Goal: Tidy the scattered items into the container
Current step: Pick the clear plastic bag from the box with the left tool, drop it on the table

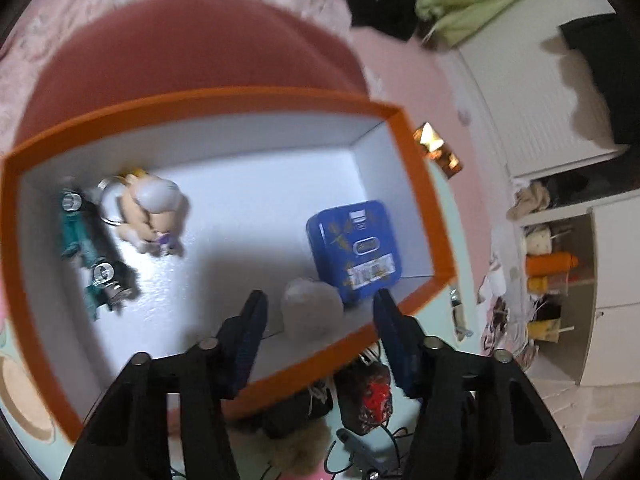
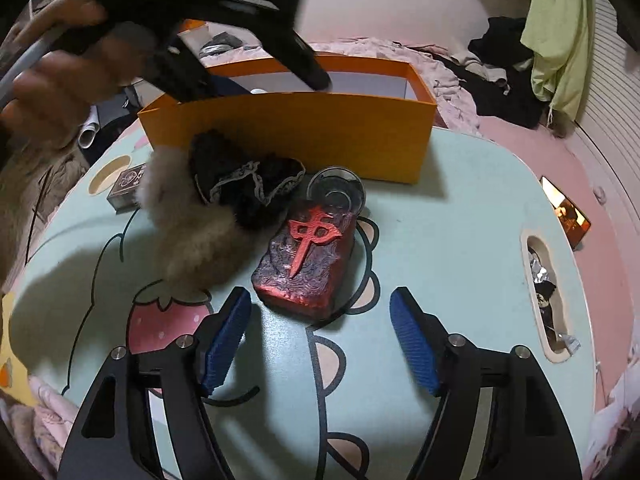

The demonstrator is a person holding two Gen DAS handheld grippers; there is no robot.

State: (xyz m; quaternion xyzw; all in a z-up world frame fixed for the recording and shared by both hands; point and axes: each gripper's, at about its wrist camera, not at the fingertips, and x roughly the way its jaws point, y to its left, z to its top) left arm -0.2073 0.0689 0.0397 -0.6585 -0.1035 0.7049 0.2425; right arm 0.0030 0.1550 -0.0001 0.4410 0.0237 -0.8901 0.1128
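Observation:
My left gripper [image 1: 320, 308] hangs open over the orange box [image 1: 416, 184]. A pale fluffy ball [image 1: 312, 312] sits between its fingers, with a gap on each side. Inside the box lie a blue tin [image 1: 356, 248], a small plush figure [image 1: 152, 212] and teal-and-black items with metal rings [image 1: 92, 256]. My right gripper [image 2: 320, 300] is open low over the table, just short of a dark case with a red emblem [image 2: 308, 256]. Beside the case lie a beige fur pom [image 2: 188, 236], a black lace cloth [image 2: 244, 184] and a small glass [image 2: 338, 192], all in front of the orange box [image 2: 288, 136].
A small dark box [image 2: 128, 182] sits at the table's left. The teal cartoon-print table [image 2: 460, 220] has a slot handle [image 2: 544, 292] at its right edge. A person's hand [image 2: 64, 80] holds the other gripper above the box. Clothes lie heaped behind.

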